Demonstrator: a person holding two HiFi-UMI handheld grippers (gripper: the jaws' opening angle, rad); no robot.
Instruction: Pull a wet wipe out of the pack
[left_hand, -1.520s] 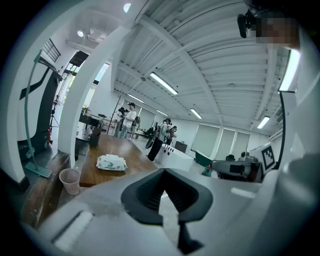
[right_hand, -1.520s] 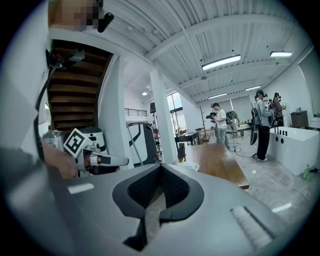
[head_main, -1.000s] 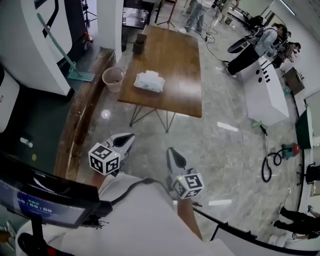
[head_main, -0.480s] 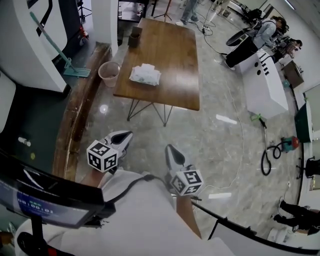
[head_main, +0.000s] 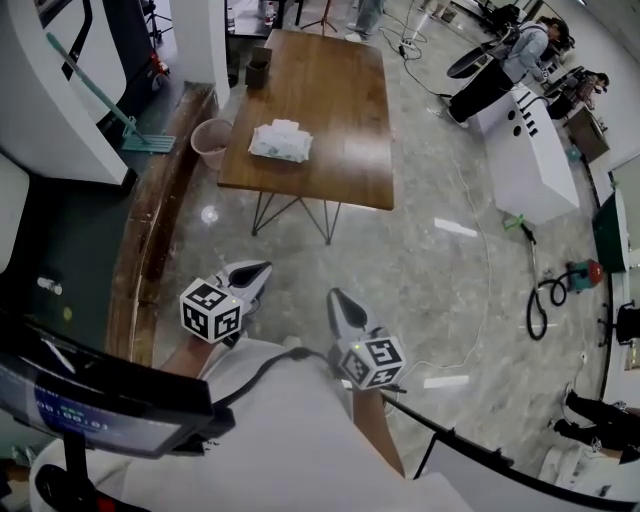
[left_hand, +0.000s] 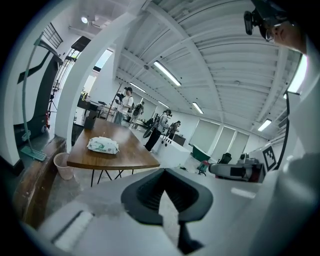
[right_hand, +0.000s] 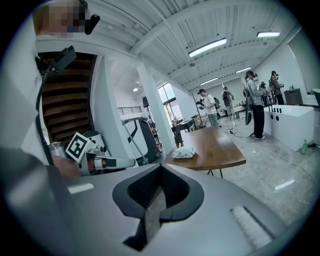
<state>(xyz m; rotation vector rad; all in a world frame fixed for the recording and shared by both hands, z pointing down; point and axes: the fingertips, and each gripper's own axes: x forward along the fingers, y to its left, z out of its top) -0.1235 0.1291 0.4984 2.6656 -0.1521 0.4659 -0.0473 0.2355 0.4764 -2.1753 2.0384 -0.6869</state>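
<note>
A white wet wipe pack (head_main: 280, 141) lies on the near left part of a brown wooden table (head_main: 340, 110), far ahead of me. It shows again as the wet wipe pack (left_hand: 103, 145) in the left gripper view and the wet wipe pack (right_hand: 184, 152) in the right gripper view. My left gripper (head_main: 256, 273) and right gripper (head_main: 338, 303) hang close to my body over the floor, well short of the table. Both are shut with nothing in them.
A pink waste bin (head_main: 211, 144) stands at the table's left edge, a dark cup holder (head_main: 258, 70) at its far left corner. A wooden ledge (head_main: 150, 240) runs along the left. White counter (head_main: 525, 150), people and cables lie to the right.
The table and pack have slid slightly up and left in the head view. Both grippers stay shut and hold about the same place.
</note>
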